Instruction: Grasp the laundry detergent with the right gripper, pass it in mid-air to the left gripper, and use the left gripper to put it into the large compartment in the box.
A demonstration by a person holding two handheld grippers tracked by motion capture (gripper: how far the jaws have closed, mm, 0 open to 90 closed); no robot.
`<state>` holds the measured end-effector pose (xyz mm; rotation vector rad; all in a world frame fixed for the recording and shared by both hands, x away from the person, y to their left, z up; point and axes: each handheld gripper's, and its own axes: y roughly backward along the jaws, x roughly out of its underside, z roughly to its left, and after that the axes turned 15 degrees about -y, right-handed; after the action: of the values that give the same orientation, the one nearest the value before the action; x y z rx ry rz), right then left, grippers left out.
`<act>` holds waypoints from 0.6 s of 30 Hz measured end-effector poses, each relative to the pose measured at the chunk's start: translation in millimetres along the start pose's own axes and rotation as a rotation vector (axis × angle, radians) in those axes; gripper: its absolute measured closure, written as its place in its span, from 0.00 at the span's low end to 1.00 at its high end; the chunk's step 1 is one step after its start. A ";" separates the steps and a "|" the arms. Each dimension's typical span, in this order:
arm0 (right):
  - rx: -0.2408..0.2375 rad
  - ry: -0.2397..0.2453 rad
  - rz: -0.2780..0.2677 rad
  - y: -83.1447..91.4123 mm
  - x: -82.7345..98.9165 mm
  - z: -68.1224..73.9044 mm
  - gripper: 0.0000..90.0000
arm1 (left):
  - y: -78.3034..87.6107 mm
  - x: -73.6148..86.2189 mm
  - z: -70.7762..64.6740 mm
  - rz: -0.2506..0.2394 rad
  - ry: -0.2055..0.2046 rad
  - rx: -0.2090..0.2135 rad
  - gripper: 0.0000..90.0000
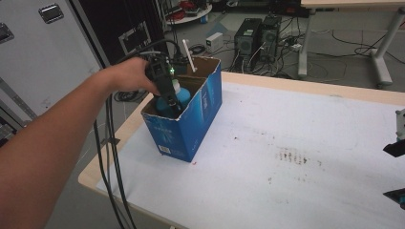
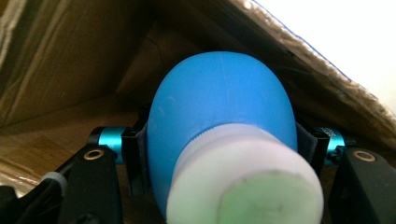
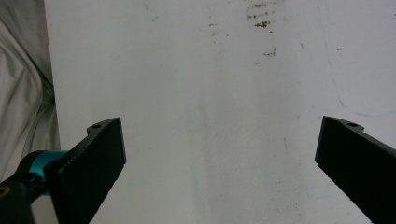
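Step in hand: left claw [image 1: 171, 98] pinching blue bottle [image 2: 219, 126] by body, white cap [image 2: 245, 184] toward camera, bottle low inside blue cardboard box [image 1: 186, 126] at table [image 1: 296, 143] left corner. Right claw [image 3: 219, 154] spread wide, holding nothing, over bare white table at right. Next move likely: set bottle on box floor, spread jaws, lift straight up clear of box walls.

The bottle [image 2: 219, 121] is showing bright blue with a white cap [image 2: 245, 179]. The box [image 1: 184, 126] is wearing blue print outside and plain brown cardboard inside. The bench [image 1: 305, 143] is looking white, speckled with brown stains, edged in pale wood.
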<state>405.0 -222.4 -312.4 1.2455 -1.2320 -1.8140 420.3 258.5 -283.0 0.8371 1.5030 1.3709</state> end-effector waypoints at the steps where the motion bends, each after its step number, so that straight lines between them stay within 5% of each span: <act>1: 0.000 -0.002 0.001 0.2 0.1 0.1 0.01 | -0.2 0.0 0.1 -0.001 0.002 0.000 0.42; 6: 0.002 0.004 -0.003 -0.4 -0.2 0.7 0.01 | 1.1 0.7 0.2 -0.032 0.008 -0.018 0.41; 18: 0.010 0.007 -0.015 3.7 0.0 4.4 0.01 | 37.2 3.9 -2.3 -0.204 0.082 -0.096 0.27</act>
<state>400.8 -222.4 -308.4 1.2687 -1.2324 -1.8150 413.4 266.9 -247.2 0.5572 1.5267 1.3267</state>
